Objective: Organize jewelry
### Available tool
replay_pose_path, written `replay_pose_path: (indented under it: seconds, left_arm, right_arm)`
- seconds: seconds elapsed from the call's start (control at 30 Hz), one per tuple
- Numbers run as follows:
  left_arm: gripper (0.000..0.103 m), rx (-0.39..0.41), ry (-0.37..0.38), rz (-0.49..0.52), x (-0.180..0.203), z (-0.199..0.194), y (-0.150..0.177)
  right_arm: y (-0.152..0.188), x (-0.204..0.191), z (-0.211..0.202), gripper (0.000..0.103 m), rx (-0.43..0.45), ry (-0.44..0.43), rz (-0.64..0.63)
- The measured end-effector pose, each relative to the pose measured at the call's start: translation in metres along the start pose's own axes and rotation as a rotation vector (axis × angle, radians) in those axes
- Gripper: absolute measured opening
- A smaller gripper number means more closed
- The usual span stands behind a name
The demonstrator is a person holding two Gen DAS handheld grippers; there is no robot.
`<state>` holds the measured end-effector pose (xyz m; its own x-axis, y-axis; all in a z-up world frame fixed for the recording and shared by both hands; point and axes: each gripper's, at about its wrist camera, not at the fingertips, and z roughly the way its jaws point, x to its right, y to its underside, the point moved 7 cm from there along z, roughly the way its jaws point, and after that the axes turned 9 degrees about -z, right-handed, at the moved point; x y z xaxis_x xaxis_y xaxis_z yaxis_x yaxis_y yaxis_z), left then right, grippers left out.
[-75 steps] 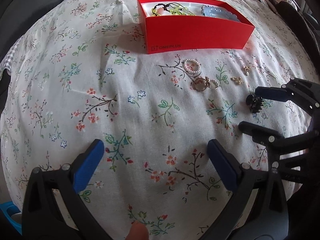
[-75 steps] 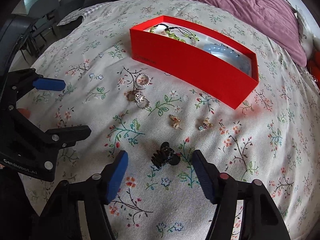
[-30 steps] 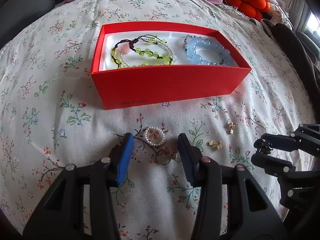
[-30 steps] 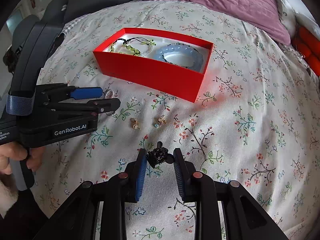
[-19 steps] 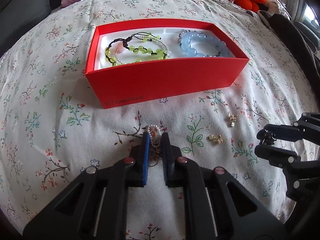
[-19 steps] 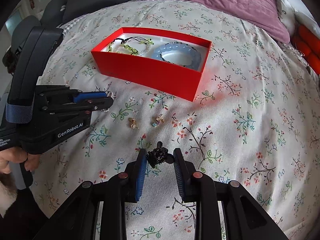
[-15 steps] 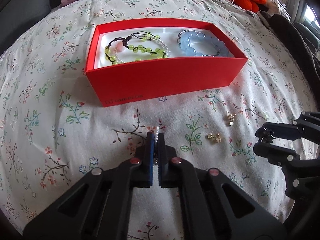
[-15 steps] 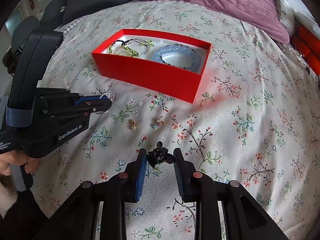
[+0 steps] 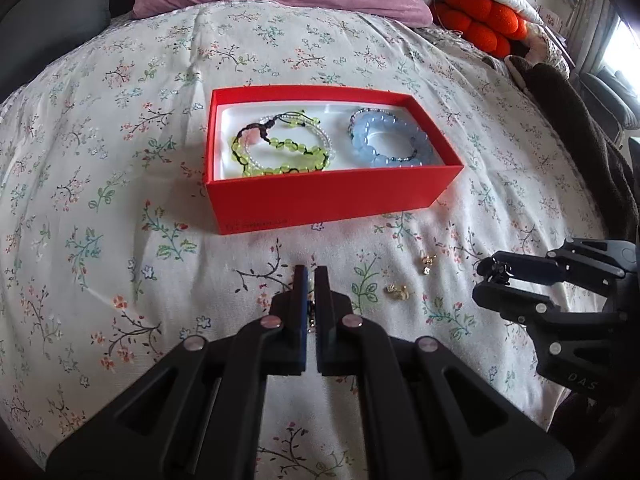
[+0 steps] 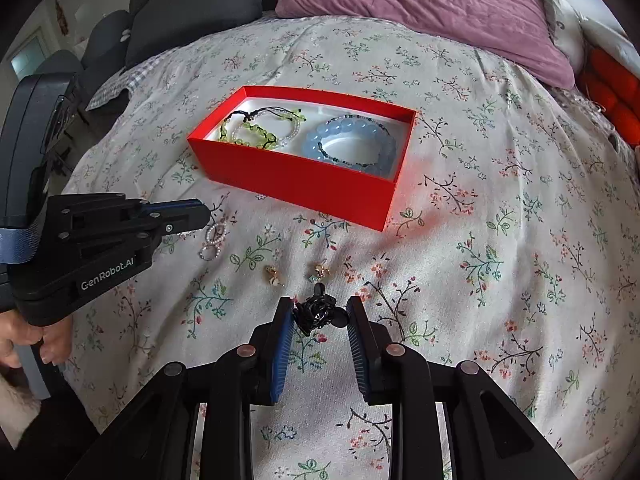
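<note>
1. A small pearl ring is seen pinched at the tip of the left gripper, at middle left of the right wrist view; a second ring lies just below it, and whether it is also held or rests on the bedspread cannot be told.
2. The left gripper is clenched almost fully; in its own view only a sliver of glint is visible between the jaws.
3. A black hair claw is grasped by the right gripper, at lower centre of the frame, jaws partly closed on it.
4. Step judged: both pieces picked up, transfer to the red box pending. The box sits at upper centre and already contains green bead bracelets and a blue bead bracelet.
5. Next move is judged to call for carrying over the near wall before release, into free floor space.
6. Two gold earrings remain on the bedspread between the grippers and the box.
7. A purple pillow and orange cushion lie well beyond; no obstruction noted.
</note>
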<state>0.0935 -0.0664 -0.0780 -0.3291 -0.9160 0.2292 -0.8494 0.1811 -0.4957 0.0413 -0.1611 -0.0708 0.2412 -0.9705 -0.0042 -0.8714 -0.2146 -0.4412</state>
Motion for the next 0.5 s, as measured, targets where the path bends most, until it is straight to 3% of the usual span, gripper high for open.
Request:
replay_pose_path:
  seconds: [0.27, 0.37, 0.4, 0.5]
  left_arm:
    - [0.003, 0.016, 0.049, -0.057, -0.005, -0.017, -0.01]
    - [0.004, -0.019, 0.066, -0.062, -0.006, -0.012, -0.008]
    - [0.009, -0.03, 0.062, -0.057, -0.007, -0.007, -0.006]
    - [0.042, -0.067, 0.033, -0.038, -0.009, 0.011, 0.003]
  right_arm:
    - [-0.01, 0.007, -0.009, 0.027, 0.029, -0.01, 0.032]
    - [-0.014, 0.008, -0.01, 0.027, 0.038, -0.012, 0.04]
    - [-0.014, 0.008, -0.01, 0.027, 0.037, -0.013, 0.043]
    - [-0.014, 0.006, -0.006, 0.027, 0.026, -0.021, 0.051]
